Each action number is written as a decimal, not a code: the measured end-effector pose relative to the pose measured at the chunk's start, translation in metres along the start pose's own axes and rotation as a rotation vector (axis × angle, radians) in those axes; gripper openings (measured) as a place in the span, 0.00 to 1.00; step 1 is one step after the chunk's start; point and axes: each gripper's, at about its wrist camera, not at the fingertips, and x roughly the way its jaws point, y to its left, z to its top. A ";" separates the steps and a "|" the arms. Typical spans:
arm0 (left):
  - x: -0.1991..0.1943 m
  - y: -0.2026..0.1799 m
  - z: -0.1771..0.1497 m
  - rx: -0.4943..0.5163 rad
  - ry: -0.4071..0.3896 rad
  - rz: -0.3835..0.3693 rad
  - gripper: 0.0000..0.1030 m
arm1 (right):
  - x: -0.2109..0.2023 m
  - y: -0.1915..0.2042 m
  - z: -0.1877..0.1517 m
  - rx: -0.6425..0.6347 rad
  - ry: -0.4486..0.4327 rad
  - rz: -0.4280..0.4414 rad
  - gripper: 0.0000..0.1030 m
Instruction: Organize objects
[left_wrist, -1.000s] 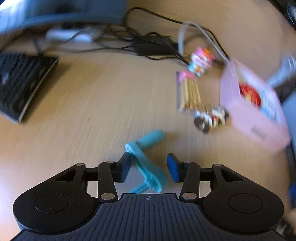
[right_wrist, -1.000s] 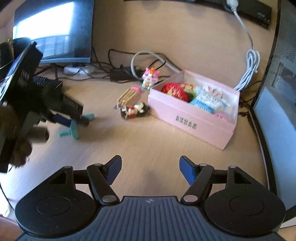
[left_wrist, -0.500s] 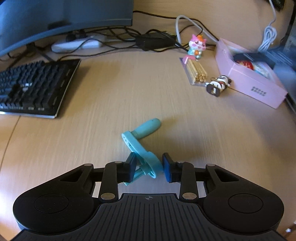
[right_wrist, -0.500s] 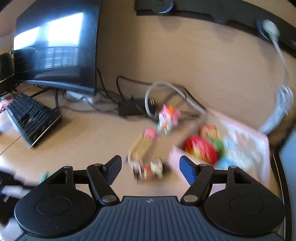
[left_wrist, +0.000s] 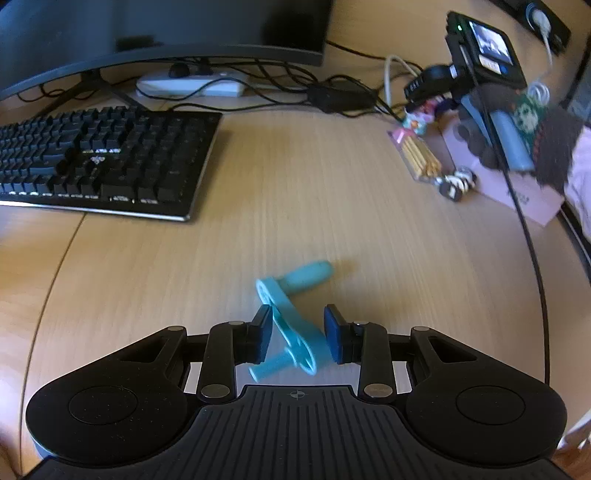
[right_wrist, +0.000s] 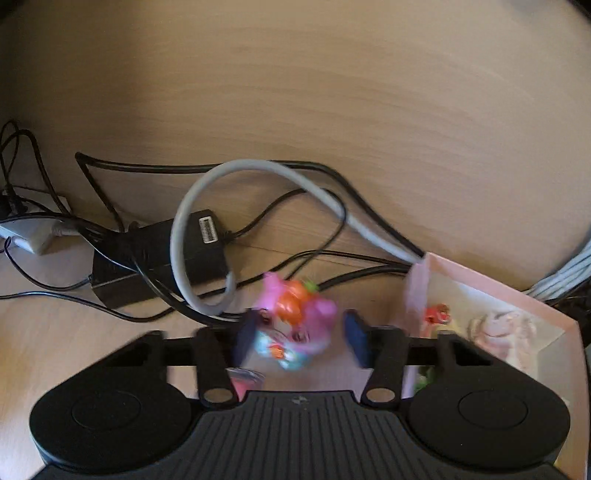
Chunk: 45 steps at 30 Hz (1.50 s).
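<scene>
Left gripper (left_wrist: 295, 334): jaws narrowed, closing on a teal plastic crank (left_wrist: 291, 325) that is lying on the desk (left_wrist: 295, 184) near its front edge; pads are sitting at either side of the flat arm, contact not certain. Right gripper (right_wrist: 299, 338): jaws have just been closing around a pink cat figurine (right_wrist: 293, 321) standing near the desk's back edge; blur is hiding whether the pads are touching it. Pink box (right_wrist: 491, 295): lying open just beside the figurine, toward the right edge, holding small toys. Keyboard (left_wrist: 99, 162): resting at the left side. Cables (right_wrist: 258, 229): trailing along the back.
</scene>
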 end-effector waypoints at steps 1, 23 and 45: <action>0.002 0.001 0.004 -0.003 -0.002 -0.005 0.34 | -0.002 0.004 -0.001 -0.013 -0.012 -0.017 0.40; 0.023 -0.051 0.011 0.055 0.050 -0.026 0.34 | -0.091 0.018 -0.089 -0.101 -0.014 0.175 0.60; 0.016 -0.058 0.000 0.011 0.011 0.014 0.13 | -0.173 -0.038 -0.130 -0.181 -0.032 0.269 0.29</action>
